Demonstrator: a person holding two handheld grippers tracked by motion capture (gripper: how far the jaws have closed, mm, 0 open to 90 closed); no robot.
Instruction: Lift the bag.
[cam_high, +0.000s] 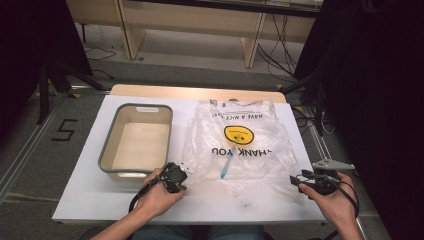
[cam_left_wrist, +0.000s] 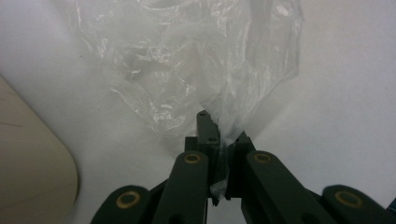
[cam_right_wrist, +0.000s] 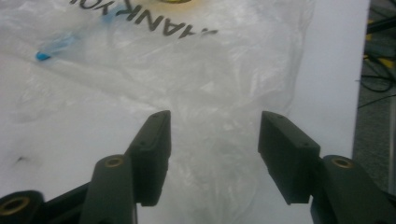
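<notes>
A clear plastic bag (cam_high: 240, 145) printed with a yellow smiley and "THANK YOU" lies flat on the white table (cam_high: 85, 195). A thin blue object (cam_high: 227, 166) rests inside it. My left gripper (cam_high: 179, 179) sits at the bag's near left corner. In the left gripper view its jaws (cam_left_wrist: 219, 151) are shut on a pinched fold of the bag (cam_left_wrist: 187, 60). My right gripper (cam_high: 296, 181) hovers at the bag's near right corner. In the right gripper view it is open (cam_right_wrist: 214, 140), with the bag's film (cam_right_wrist: 201, 79) below the gap and the blue object (cam_right_wrist: 51, 49) farther off.
A grey-rimmed beige bin (cam_high: 107, 156) stands on the table left of the bag, close to my left hand. The table's near edge runs just under both hands. Beyond the table are floor, cables and wooden furniture legs.
</notes>
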